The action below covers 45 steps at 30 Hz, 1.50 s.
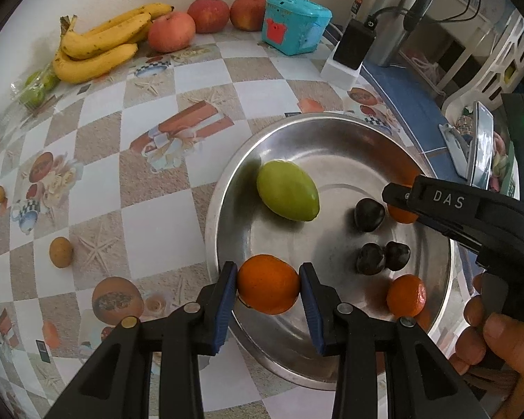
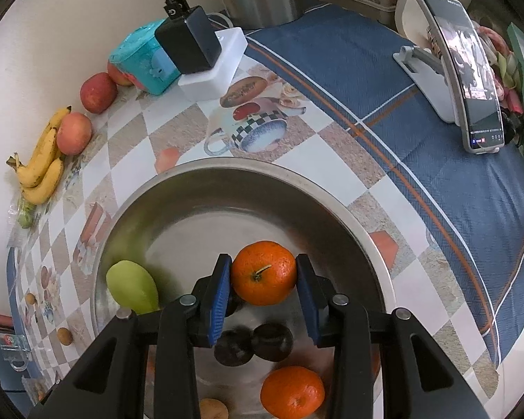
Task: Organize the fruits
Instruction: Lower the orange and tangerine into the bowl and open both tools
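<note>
Two oranges gripped: left fingers clamp orange, right fingers clamp mandarin. Lower gently into steel bowl, clear of plums, then release.

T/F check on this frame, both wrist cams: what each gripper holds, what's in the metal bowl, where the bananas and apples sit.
1. The left gripper is shut on an orange. True.
2. The right gripper is empty. False: its pads clamp another orange with a stem.
3. A green mango lies inside the metal bowl. True.
4. The bananas are in the bowl. False: they lie on the tablecloth by the wall, beside the apples.
5. Dark plums sit in the bowl. True.
6. The bowl holds no loose orange. False: one orange rests in it ungripped.
</note>
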Available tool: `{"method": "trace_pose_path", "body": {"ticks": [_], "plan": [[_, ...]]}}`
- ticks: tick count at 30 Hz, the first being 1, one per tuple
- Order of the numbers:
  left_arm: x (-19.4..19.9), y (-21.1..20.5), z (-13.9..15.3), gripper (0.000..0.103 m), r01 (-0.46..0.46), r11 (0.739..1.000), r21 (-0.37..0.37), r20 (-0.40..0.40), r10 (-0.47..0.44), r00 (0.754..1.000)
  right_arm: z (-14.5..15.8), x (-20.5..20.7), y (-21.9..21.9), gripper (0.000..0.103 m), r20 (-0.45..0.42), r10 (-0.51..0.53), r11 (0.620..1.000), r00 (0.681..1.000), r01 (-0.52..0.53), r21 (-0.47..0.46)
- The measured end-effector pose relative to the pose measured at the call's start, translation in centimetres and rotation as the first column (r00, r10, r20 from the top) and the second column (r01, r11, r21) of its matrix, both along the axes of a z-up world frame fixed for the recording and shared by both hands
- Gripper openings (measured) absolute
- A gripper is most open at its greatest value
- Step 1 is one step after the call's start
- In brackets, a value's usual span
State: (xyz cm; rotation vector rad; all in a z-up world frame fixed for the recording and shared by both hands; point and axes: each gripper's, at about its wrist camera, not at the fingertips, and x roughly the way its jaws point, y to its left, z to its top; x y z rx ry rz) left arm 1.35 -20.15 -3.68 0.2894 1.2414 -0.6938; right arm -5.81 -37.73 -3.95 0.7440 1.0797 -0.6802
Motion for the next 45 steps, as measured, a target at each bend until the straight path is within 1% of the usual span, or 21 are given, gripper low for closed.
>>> {"method": "trace_pose_path", "body": {"ticks": [9,11,13,18,19,20,21,25,28,31,34,38,41,45], "plan": [[0.0,-0.2,-0.1,0.041,0.005,1.0,0.007,-0.001,-0.005,1.0,0.1,0.0,0.1,0.039,-0.013,0.009,1.0,1.0,-0.01,-0.018],[-0.1,-0.2,0.1,0.047,0.008,1.0,-0.001,0.0,-0.008,1.0,0.3,0.1,0.2,0.041,-0.011,0.012,1.0,1.0,-0.012,-0.027],[-0.1,-0.2,0.3,0.051,0.01,1.0,-0.008,0.0,-0.01,1.0,0.6,0.1,0.2,0.044,-0.006,0.013,0.999,1.0,-0.013,-0.031],[-0.2,-0.1,1.0,0.052,0.009,1.0,-0.023,0.007,-0.009,1.0,1.8,0.1,0.5,0.044,0.012,0.022,0.998,1.0,-0.021,-0.055],[-0.2,0.0,1.1,0.053,0.003,1.0,-0.027,0.004,-0.003,1.0,2.1,0.1,0.6,0.044,0.017,0.026,0.998,1.0,-0.025,-0.061],[-0.1,0.2,1.2,0.059,-0.006,0.999,-0.031,0.002,0.006,1.0,2.5,0.1,0.7,0.044,0.023,0.03,0.997,0.999,-0.028,-0.067],[0.0,0.3,1.3,0.061,-0.013,0.999,-0.033,0.004,0.013,1.0,2.7,0.2,0.9,0.044,0.027,0.034,0.997,0.999,-0.032,-0.073],[0.6,0.9,1.9,0.064,-0.048,0.998,-0.042,0.024,0.049,0.999,3.6,0.3,1.5,0.044,0.03,0.051,0.995,0.998,-0.049,-0.09],[1.0,1.3,2.2,0.074,-0.069,0.996,-0.05,0.033,0.071,0.997,4.0,0.5,2.0,0.044,0.031,0.068,0.993,0.997,-0.065,-0.095],[1.5,1.9,2.5,0.076,-0.093,0.994,-0.053,0.051,0.095,0.994,4.3,0.7,2.7,0.044,0.032,0.093,0.991,0.995,-0.09,-0.097],[2.0,2.7,2.8,0.084,-0.12,0.991,-0.059,0.063,0.124,0.99,4.4,1.1,3.5,0.044,0.033,0.117,0.989,0.993,-0.114,-0.094],[2.6,3.5,3.1,0.092,-0.138,0.989,-0.053,0.093,0.142,0.985,4.4,1.6,4.2,0.044,0.026,0.143,0.985,0.989,-0.14,-0.098],[3.3,4.3,3.3,0.093,-0.164,0.985,-0.052,0.104,0.169,0.98,4.3,1.8,4.8,0.044,0.021,0.159,0.983,0.987,-0.157,-0.097],[4.3,5.7,3.2,0.093,-0.218,0.974,-0.065,0.074,0.222,0.972,4.1,2.3,5.6,0.044,0.011,0.19,0.978,0.982,-0.188,-0.095]]}}
